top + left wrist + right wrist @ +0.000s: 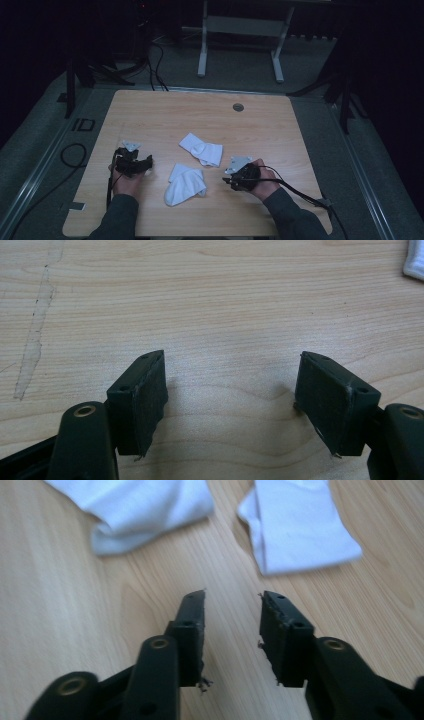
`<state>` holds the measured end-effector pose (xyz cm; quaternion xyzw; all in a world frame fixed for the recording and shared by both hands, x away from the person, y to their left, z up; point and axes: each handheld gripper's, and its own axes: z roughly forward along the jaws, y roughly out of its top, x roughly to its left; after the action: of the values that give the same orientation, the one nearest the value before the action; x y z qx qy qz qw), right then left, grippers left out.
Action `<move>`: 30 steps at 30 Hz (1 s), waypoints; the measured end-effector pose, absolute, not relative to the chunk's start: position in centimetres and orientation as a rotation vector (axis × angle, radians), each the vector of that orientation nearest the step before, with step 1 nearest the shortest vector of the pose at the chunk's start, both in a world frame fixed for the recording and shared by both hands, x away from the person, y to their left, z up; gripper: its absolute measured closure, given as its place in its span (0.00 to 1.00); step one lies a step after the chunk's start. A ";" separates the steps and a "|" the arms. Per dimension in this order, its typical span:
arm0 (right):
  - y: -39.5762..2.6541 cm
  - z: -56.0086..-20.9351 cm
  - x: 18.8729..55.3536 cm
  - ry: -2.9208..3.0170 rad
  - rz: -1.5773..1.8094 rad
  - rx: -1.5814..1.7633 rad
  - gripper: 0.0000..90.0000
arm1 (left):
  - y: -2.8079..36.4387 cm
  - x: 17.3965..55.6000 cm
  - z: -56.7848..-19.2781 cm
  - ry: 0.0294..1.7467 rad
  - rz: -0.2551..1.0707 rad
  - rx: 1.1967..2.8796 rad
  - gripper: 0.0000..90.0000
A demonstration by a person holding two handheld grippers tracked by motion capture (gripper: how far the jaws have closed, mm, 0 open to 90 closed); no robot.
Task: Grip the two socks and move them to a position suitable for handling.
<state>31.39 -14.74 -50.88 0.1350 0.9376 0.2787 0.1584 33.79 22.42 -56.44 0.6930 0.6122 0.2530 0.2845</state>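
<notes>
Two white socks lie on the wooden table. One sock is crumpled at the middle, and the other lies nearer the front edge. My left gripper rests on the table left of the near sock; in the left gripper view its jaws stand open over bare wood, with a white sock corner at the top right. Right of the socks, my right gripper points toward them. Its jaws are narrowly open with nothing between, short of both socks.
A round grommet hole sits near the table's far edge. A white desk frame stands on the floor beyond. Black cables lie on the floor at the left, and the right gripper's cable trails off the front right.
</notes>
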 end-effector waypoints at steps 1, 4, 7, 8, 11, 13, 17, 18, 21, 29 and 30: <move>-14.4 -50.8 31.3 2.685 0.801 0.380 0.75 | 22.4 33.8 -56.4 1.637 0.677 1.855 0.32; -13.4 -50.7 31.3 2.698 0.799 0.334 0.83 | 22.4 33.8 -56.4 1.637 0.677 1.854 0.32; -12.3 -50.5 31.1 2.709 0.793 0.297 0.93 | 22.4 33.8 -56.4 1.637 0.677 1.854 0.32; -12.0 -50.5 31.1 2.719 0.798 0.289 0.97 | 22.4 33.8 -56.4 1.637 0.678 1.854 0.32; -11.1 -50.3 31.1 2.727 0.808 0.270 1.00 | 22.4 33.8 -56.5 1.638 0.679 1.852 0.32; -10.6 -50.2 31.1 2.727 0.803 0.255 1.00 | 22.4 33.8 -56.5 1.639 0.679 1.852 0.32; -9.5 -50.3 31.0 2.756 0.827 0.242 1.00 | 22.4 33.8 -56.4 1.639 0.679 1.852 0.32; -9.2 -50.4 30.9 2.752 0.804 0.232 1.00 | 22.3 33.8 -56.4 1.639 0.679 1.855 0.32; -8.2 -50.6 30.5 2.778 0.829 0.184 1.00 | 22.3 33.8 -56.4 1.639 0.679 1.852 0.32; -6.1 -52.3 29.8 2.829 0.817 0.151 0.99 | 22.1 33.7 -56.4 1.630 0.675 1.860 0.32; -5.9 -52.5 29.7 2.833 0.811 0.144 0.99 | 22.1 33.7 -56.4 1.628 0.674 1.860 0.32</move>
<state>29.71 -5.86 -52.54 0.0485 0.9559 0.2735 0.0955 33.72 22.10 -56.45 0.6957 0.6090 0.2523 0.2856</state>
